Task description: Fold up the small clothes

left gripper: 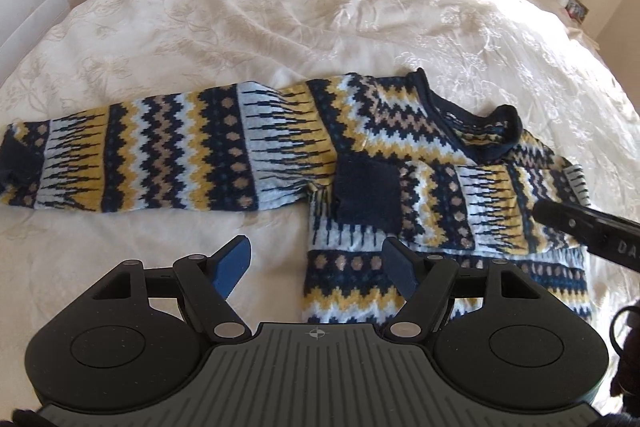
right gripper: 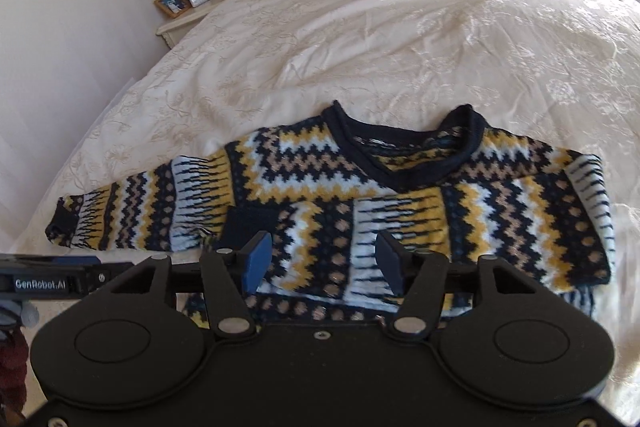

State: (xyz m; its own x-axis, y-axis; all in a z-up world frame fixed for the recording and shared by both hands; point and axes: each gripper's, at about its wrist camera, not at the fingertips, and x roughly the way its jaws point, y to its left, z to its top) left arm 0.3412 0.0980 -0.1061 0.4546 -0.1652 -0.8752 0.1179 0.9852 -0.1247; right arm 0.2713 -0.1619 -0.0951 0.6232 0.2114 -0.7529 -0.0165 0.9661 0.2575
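On the bed: sweater partly folded, right sleeve already across the chest.
Left sleeve outstretched toward 9 o'clock, still to fold; left gripper and right gripper wide open, holding nothing.

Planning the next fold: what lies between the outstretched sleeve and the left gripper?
Only bare bedspread, seen in the left wrist view, between sleeve and left gripper.
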